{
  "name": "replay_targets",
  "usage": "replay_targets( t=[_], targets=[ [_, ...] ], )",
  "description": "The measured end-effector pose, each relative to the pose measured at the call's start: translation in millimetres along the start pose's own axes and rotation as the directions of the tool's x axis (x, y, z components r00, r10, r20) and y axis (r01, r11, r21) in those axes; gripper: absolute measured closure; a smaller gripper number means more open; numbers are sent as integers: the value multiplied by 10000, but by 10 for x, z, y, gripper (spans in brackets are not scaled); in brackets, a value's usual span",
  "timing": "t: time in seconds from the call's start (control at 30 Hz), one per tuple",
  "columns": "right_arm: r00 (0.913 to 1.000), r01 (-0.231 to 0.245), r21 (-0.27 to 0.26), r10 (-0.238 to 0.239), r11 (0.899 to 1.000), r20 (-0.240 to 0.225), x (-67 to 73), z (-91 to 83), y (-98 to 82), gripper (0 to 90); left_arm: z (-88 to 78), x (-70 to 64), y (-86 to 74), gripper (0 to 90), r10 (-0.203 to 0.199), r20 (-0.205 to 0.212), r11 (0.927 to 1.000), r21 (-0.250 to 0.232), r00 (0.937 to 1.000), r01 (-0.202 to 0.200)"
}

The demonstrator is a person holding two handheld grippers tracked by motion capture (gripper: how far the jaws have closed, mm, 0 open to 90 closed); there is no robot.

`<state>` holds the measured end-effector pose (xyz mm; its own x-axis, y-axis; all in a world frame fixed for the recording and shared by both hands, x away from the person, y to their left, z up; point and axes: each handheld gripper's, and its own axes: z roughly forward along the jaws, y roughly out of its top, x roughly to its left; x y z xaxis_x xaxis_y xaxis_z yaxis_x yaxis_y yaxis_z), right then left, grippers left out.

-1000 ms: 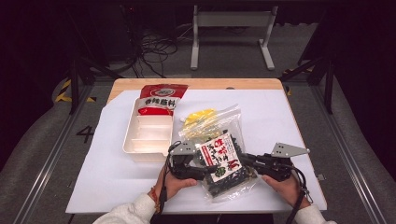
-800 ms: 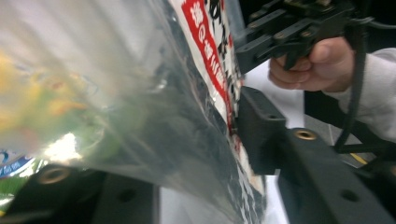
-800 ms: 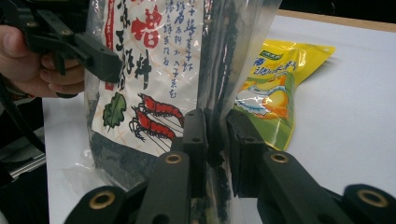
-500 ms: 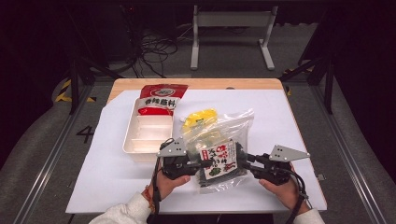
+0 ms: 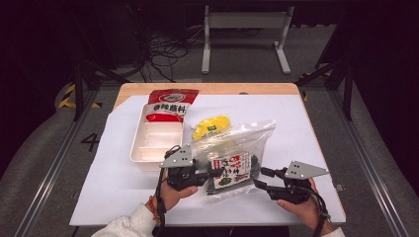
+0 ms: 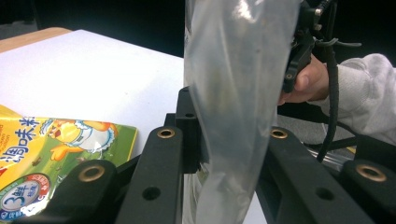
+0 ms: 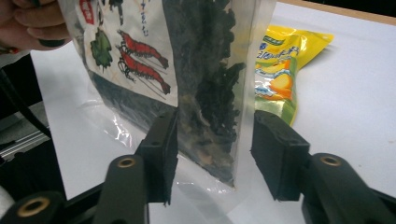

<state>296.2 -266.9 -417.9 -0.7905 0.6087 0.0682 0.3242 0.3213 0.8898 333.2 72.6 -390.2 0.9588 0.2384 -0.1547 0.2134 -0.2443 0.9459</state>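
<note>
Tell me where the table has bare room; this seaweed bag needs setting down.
Free: the white sheet right of the seaweed bag, and the near-left corner beside the divided tray. Crowded: the middle, with the tray, red packet and yellow packet.

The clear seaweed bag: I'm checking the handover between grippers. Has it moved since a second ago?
Yes. The clear seaweed bag has swung up and away from the person, its top now nearer the yellow packet.

The clear bag (image 6: 233, 102) hides your left gripper's (image 6: 219, 158) pads from you; its top runs off frame.
</note>
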Motion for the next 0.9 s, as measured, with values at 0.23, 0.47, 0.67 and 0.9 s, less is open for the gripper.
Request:
replay_targets(
  t=[0.23,0.47,0.67,0.9],
  targets=[
    [9997,-153,88,152,9998,195,-5,-23,-30,428,-82,-4,56,775,118,-72,9996,-246,9999,-119],
    [9981,1,301,-20,9995,611,-7,-56,-53,383,-155,-5,109,774,398,-397,9987,-297,9984,-410],
    [9953,257,632,-314,9977,915,4,-62,-79,356,-203,9,147,775,542,-568,9979,-320,9969,-561],
    [9940,248,700,-320,9972,1043,2,-68,-103,333,-332,40,280,775,868,-867,9940,-594,9924,-921]
  ],
)
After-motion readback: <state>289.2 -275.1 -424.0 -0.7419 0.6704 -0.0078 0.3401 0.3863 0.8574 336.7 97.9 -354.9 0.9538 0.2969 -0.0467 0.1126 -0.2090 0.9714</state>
